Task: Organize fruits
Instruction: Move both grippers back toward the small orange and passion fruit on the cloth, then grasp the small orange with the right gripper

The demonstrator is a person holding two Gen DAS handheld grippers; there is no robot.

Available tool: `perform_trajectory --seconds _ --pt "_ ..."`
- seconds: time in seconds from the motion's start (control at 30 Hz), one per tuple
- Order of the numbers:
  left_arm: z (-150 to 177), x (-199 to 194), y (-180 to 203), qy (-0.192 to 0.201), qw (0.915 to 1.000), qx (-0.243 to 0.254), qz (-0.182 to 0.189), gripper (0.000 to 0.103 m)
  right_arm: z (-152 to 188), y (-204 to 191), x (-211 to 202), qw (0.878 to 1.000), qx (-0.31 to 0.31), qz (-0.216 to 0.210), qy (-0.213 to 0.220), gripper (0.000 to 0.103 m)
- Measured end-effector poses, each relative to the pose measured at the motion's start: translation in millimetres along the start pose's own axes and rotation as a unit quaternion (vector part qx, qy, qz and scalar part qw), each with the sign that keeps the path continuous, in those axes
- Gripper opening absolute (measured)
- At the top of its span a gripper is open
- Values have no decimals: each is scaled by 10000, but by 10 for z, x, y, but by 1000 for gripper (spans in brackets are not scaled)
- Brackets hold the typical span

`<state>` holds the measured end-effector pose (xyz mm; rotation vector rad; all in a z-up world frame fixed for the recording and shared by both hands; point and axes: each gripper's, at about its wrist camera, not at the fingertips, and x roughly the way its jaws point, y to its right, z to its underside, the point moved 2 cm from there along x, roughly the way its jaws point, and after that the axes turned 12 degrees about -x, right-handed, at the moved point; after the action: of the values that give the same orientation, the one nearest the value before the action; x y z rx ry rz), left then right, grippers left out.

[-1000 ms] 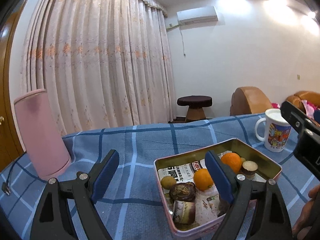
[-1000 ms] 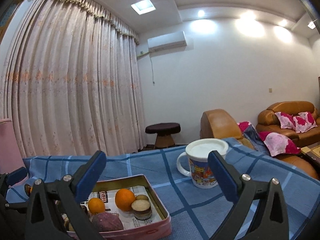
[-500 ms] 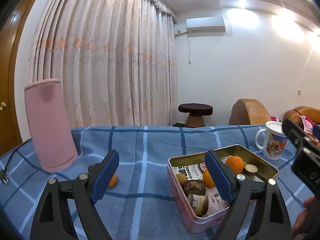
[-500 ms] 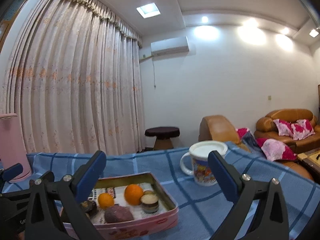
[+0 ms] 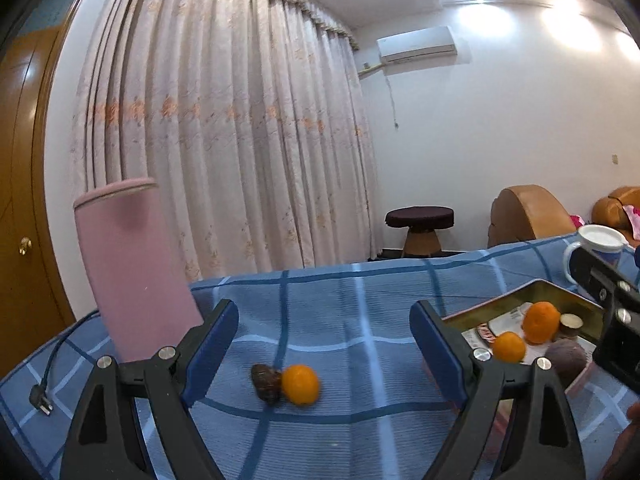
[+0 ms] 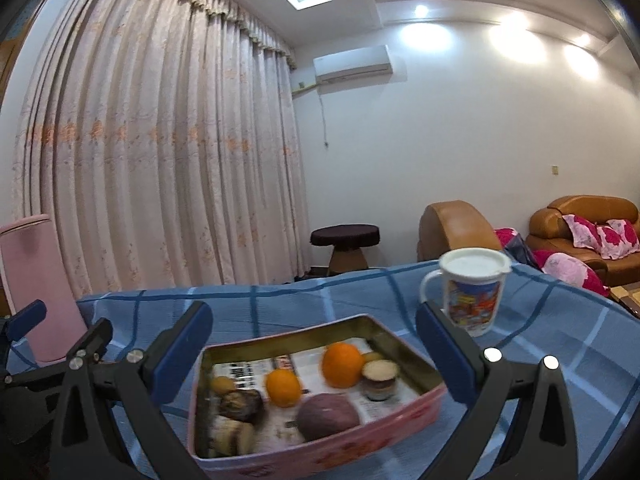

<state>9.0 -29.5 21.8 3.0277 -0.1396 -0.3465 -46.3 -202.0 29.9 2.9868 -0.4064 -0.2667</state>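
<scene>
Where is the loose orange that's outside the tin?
In the left wrist view, the loose orange lies on the blue checked cloth, touching a dark brown fruit on its left, left of the tin.

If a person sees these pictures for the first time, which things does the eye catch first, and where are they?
Probably the bright orange lying loose on the blue checked tablecloth, touching a dark brown fruit, ahead of the open left gripper. Next, the pink tin in front of the open right gripper, holding two oranges and other food. A tall pink cylinder stands at the table's left, and a lidded mug at its right.
</scene>
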Motion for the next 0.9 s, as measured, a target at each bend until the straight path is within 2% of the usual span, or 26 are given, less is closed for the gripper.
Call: perform_trajectory --seconds 0.23,0.4,0.47,0.53,0.57,0.67,0.8,0.83,0.9 --pt "-45 121 -298 31 9995 90 -296 89 -39 -376 117 9997 13 -227 -47 103" --pt "-57 290 -699 -295 9976 -226 -589 89 -62 -653 225 9988 -180 -414 -168 103" --pt "-61 363 -885 -437 9942 -377 -911 89 -65 -739 268 9982 -242 -511 -217 103" --pt "-58 447 -1012 -577 9895 -304 -1288 89 -62 -827 320 9969 -304 -653 -302 103" --pt "-47 511 -1095 -708 9840 -198 -1625 89 -61 -880 358 9959 -351 -745 -371 103" --pt "19 644 -1287 -1138 9709 -206 -2096 89 -49 -1060 469 9914 -616 -985 -607 103" --pt "55 710 -1490 -1482 9627 -628 -2174 89 -34 -1318 555 9808 -926 -1556 -729 102" --pt "59 713 -1524 -1521 9614 -694 -2185 89 -25 -1424 606 9747 -1103 -1752 -845 101" --pt "64 712 -1569 -1540 9593 -751 -2245 89 -2 -1570 700 9648 -1328 -2000 -1074 91"
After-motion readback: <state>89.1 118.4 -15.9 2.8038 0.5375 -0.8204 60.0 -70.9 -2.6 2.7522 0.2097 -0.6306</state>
